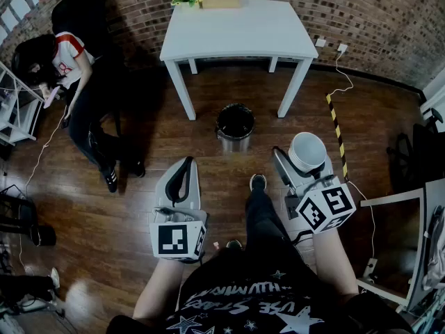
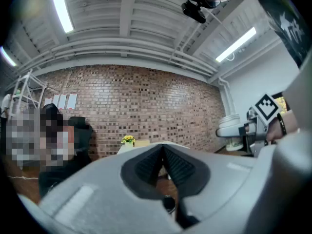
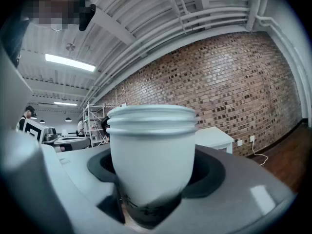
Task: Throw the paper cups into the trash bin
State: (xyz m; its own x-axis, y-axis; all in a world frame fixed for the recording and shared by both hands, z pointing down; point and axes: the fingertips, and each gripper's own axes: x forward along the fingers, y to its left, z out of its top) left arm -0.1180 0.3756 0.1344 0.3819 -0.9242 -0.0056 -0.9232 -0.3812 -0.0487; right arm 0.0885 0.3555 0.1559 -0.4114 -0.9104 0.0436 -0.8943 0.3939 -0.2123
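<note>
Head view: my right gripper point(image 1: 300, 161) is clamped on the white paper cups point(image 1: 307, 149), mouth up, its fingers spread wide around the wall. My left gripper point(image 1: 182, 177) hangs beside it with its fingers pressed together, carrying nothing. The round black-lined metal trash bin point(image 1: 235, 126) stands on the wood floor farther off, between the two grippers and just in front of the white rectangular table point(image 1: 240, 30). The cups are not yet over the bin. I judge the pickup done, with the carry and the drop outstanding. No other cups show on the table or floor, and the bin's dark interior cannot be read.

Left gripper view: the ribbed pads meet, with nothing between them. The right gripper and its cups appear at the right edge.

Right gripper view: only here do stacked rims show, suggesting several nested cups. The bin is out of sight.
</note>
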